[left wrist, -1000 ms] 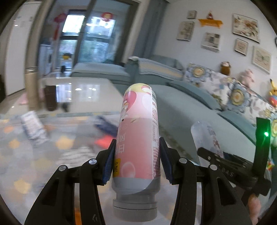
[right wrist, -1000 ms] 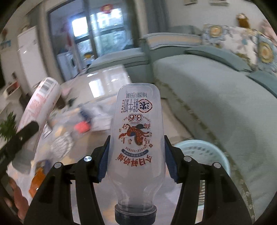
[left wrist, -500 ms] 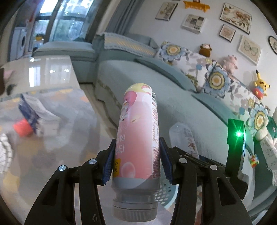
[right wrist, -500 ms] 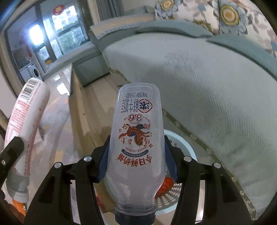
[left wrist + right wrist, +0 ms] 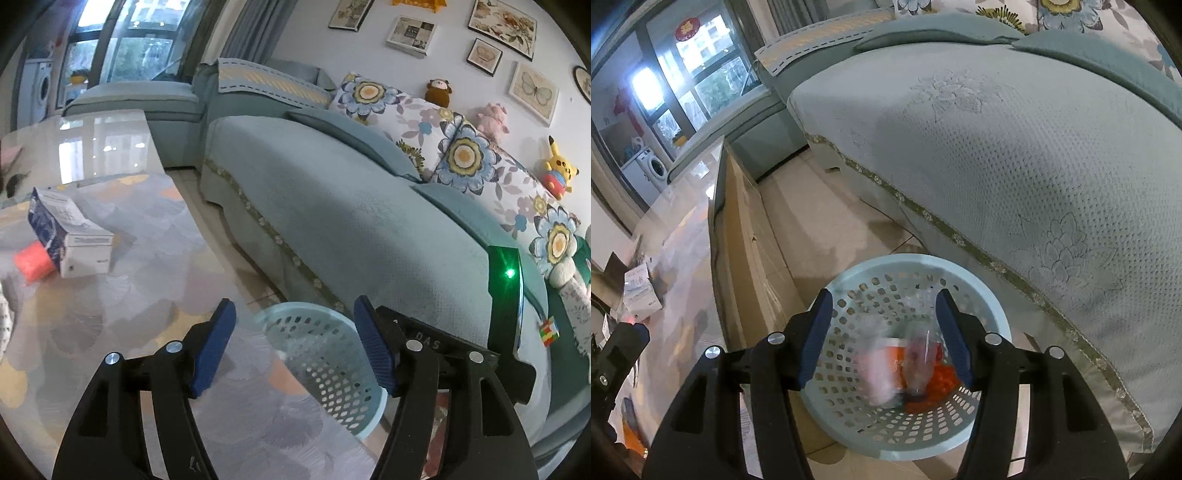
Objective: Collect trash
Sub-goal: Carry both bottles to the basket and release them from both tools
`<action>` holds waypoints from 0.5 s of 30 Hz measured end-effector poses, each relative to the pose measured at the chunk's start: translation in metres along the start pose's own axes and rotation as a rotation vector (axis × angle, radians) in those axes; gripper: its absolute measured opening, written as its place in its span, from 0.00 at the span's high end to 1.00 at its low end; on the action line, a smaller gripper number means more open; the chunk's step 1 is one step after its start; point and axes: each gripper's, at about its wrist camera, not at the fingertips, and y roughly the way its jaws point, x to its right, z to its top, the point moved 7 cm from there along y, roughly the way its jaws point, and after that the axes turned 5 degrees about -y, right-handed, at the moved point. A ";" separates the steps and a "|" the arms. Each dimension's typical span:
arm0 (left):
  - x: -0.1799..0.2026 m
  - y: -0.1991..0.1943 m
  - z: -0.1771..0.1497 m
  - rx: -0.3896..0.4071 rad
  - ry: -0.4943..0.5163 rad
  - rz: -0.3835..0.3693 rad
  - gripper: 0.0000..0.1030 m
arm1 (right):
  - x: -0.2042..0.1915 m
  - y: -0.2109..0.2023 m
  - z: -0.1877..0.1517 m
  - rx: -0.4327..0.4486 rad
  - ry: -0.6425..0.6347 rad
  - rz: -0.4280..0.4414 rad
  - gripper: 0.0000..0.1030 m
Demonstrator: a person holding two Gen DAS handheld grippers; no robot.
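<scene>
My left gripper [image 5: 294, 306] hangs over the table edge above the light blue perforated basket [image 5: 354, 413]; its jaws are opening and nothing is between them. My right gripper [image 5: 884, 295] stands open and empty straight over the basket [image 5: 960, 273]. Inside the basket, both blurred, lie the pink bottle [image 5: 877, 373] and the clear printed bottle [image 5: 918, 365], on top of orange-red trash [image 5: 942, 382]. A white and blue carton [image 5: 70, 236] and an orange-red item [image 5: 33, 260] lie on the glass table [image 5: 147, 295].
The teal sofa [image 5: 351, 206] runs close along the basket's far side, with floral cushions and plush toys on it. The table's wooden side [image 5: 742, 236] stands just left of the basket. A tiled floor strip [image 5: 820, 221] separates table and sofa.
Both grippers swung over to the basket and tilted down. The left let go of the pink bottle and the right of the clear bottle; both bottles now lie in the basket.
</scene>
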 end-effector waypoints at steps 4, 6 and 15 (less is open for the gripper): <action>-0.010 -0.014 0.002 0.017 0.000 0.017 0.37 | -0.011 -0.009 0.003 0.035 -0.018 0.025 0.47; -0.017 -0.023 0.004 0.029 0.004 0.033 0.39 | -0.019 -0.015 0.004 0.057 -0.036 0.051 0.47; -0.067 -0.084 0.027 0.126 -0.014 0.131 0.39 | -0.082 -0.049 0.001 0.170 -0.143 0.156 0.47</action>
